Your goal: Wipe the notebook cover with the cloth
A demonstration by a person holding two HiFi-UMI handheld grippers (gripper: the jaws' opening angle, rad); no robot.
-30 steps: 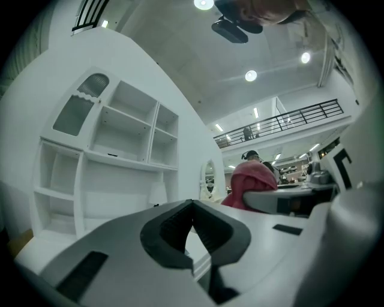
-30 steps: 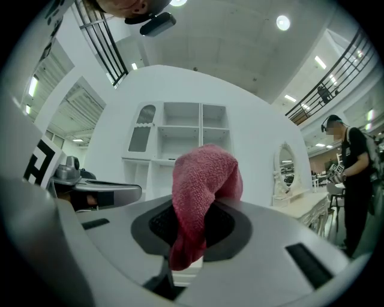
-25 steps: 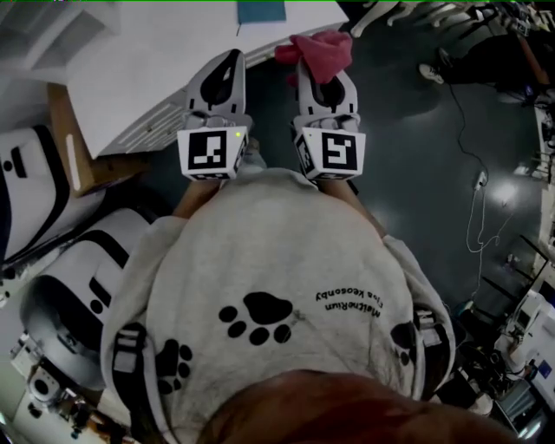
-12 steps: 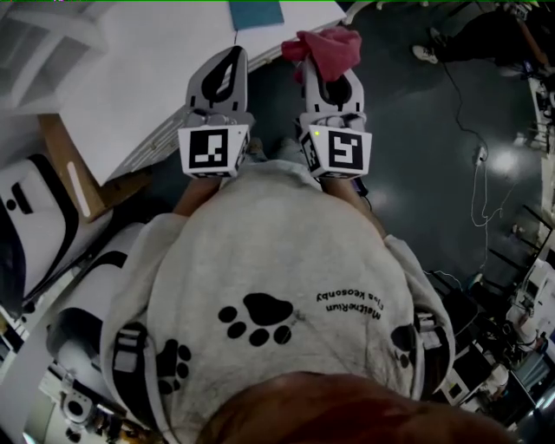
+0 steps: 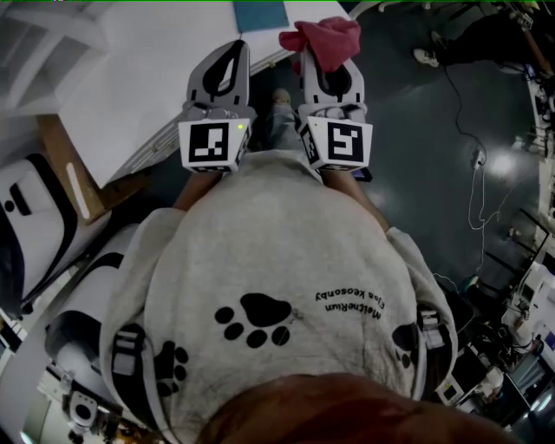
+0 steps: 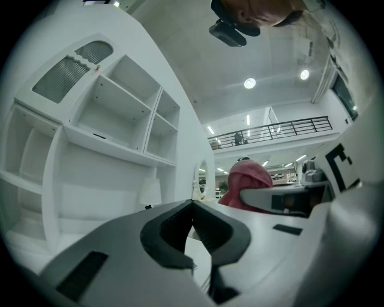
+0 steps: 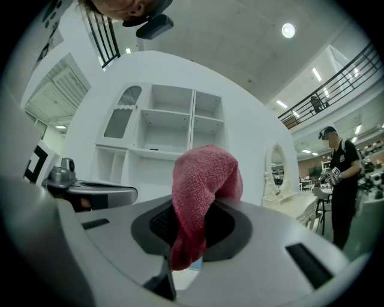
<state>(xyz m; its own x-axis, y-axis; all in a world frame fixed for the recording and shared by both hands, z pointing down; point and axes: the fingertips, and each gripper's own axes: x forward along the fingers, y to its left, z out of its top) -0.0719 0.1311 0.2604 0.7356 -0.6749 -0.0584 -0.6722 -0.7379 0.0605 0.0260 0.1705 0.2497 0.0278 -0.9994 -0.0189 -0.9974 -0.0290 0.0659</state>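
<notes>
— While your right gripper [image 5: 328, 59] pinches the pink cloth [image 7: 201, 192], is wiping under way?
— Not yet: the teal notebook [image 5: 258, 12] lies ahead of both grippers, untouched; your left gripper [image 6: 193, 202] is pressed together, empty.

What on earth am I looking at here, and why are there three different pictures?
There is no robot here. A person in a paw-print sweatshirt holds a two-jaw tool in each hand. The downward picture comes from a camera on the person's head, and the other two come from cameras riding on the tools. The left hand-held gripper is shut and empty. The right hand-held gripper is shut on a pink cloth. Ahead is a white desk with a blue notebook on it; the cloth is not touching it.
</notes>
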